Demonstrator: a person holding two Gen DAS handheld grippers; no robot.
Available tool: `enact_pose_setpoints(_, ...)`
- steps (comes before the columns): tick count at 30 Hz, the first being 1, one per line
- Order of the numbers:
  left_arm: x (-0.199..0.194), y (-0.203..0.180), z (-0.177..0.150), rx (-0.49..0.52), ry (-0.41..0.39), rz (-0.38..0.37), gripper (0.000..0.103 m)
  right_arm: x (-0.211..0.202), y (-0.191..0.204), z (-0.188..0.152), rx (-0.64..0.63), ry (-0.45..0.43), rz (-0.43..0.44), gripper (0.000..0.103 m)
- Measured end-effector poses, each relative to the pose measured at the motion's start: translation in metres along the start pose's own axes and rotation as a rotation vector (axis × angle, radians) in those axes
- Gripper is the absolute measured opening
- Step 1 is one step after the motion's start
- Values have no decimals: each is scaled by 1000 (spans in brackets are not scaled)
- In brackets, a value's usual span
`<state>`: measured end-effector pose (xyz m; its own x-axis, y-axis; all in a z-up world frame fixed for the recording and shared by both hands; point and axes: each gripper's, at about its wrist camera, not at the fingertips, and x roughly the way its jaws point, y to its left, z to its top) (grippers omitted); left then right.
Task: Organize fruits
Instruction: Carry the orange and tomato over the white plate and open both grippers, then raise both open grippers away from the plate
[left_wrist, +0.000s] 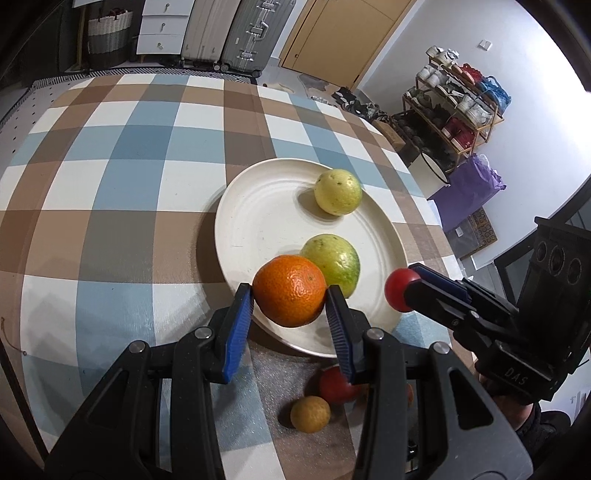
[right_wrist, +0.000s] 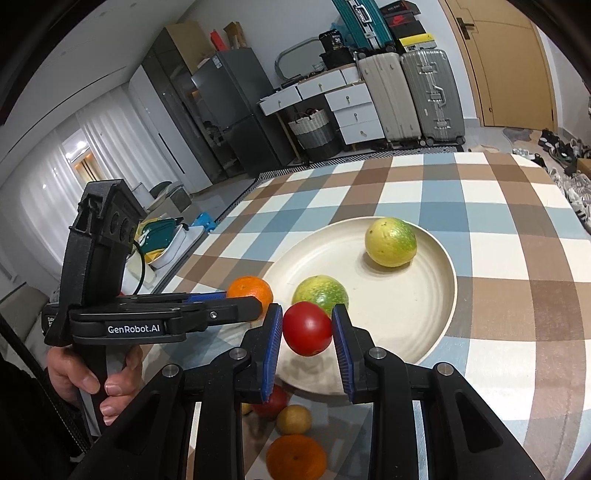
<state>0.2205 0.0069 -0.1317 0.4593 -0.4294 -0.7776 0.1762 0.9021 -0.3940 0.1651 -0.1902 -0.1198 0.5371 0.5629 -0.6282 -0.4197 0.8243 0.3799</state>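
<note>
Checked table: plate w/ 2 guavas; L tongs grip orange, R tongs grip tomato.

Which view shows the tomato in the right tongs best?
The right wrist view: the tomato sits centred and whole between the right tongs' blue pads. The left wrist view shows it only near the right edge, partly hidden by the tongs, beside the plate.

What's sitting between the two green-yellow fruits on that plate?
Nothing: bare cream plate separates the far round green-yellow fruit from the near one, in both views.
</note>
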Motion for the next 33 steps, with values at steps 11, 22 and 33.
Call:
enact_pose_setpoints(11, 16, 3, 4, 8, 11, -1, 38, 14, -6, -1, 2, 20, -22, 28)
enact_pose_setpoints(22, 11, -7, 9, 24, 1, 10, 39, 4, -6, 1, 4, -30, -43, 50)
enact_pose_setpoints(33, -35, -20, -3, 28, -57, 28, 50, -31, 6, 1, -4, -102, -63, 51)
